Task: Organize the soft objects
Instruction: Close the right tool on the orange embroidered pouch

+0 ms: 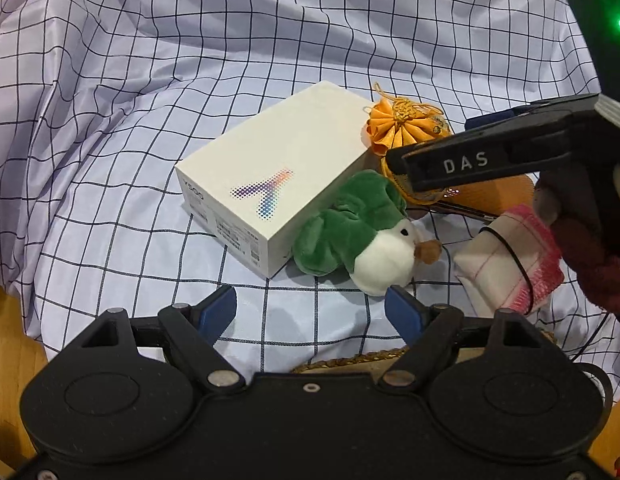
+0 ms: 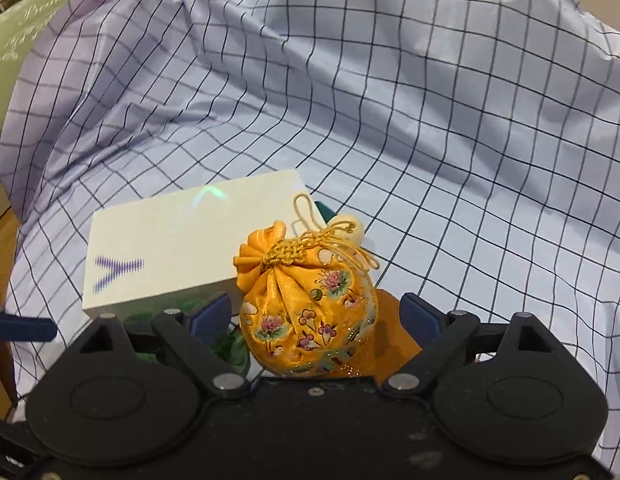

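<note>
Right gripper (image 2: pixel 314 316) was held open around the orange pouch (image 2: pixel 310 312) beside the white box (image 2: pixel 182 248), mid-cloth, ungrasped; closure was judged next, left gripper (image 1: pixel 312 308) open, empty by the plush (image 1: pixel 362 236).

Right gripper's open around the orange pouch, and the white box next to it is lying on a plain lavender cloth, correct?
Not plain: the cloth is lavender with a dark grid check, as the right wrist view shows. The rest holds: the right gripper stands open around the orange pouch, with the white box beside it.

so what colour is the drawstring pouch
Orange-yellow satin with pink flowers and a gold cord; the pouch shows best in the right wrist view.
</note>
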`<action>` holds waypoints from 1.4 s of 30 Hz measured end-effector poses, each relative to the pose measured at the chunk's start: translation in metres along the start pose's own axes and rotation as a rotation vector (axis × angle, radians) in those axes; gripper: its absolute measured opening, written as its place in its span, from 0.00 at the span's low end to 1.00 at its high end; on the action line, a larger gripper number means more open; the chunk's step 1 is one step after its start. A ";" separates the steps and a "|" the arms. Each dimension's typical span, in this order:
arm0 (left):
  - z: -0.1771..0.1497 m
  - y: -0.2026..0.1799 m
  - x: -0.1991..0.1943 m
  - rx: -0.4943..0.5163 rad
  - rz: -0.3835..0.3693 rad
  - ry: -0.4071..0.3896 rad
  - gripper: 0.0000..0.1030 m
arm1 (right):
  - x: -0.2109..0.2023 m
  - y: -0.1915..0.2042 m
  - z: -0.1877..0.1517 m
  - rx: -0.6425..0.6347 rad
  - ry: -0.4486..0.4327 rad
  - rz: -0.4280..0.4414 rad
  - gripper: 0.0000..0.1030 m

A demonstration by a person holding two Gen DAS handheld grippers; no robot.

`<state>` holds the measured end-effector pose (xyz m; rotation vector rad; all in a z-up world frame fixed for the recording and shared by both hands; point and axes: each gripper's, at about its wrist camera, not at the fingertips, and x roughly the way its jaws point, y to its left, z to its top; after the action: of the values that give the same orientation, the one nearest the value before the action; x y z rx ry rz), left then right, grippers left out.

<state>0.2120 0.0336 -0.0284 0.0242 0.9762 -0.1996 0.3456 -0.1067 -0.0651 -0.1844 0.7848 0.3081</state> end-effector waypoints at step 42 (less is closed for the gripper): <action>0.190 -0.056 0.118 0.282 -0.029 0.143 0.83 | -0.021 -0.078 -0.025 0.268 -0.018 -0.052 0.63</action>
<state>0.4219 -0.0609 -0.0154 0.2860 1.0853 -0.3650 0.3409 -0.1910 -0.0635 0.0503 0.7937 0.1525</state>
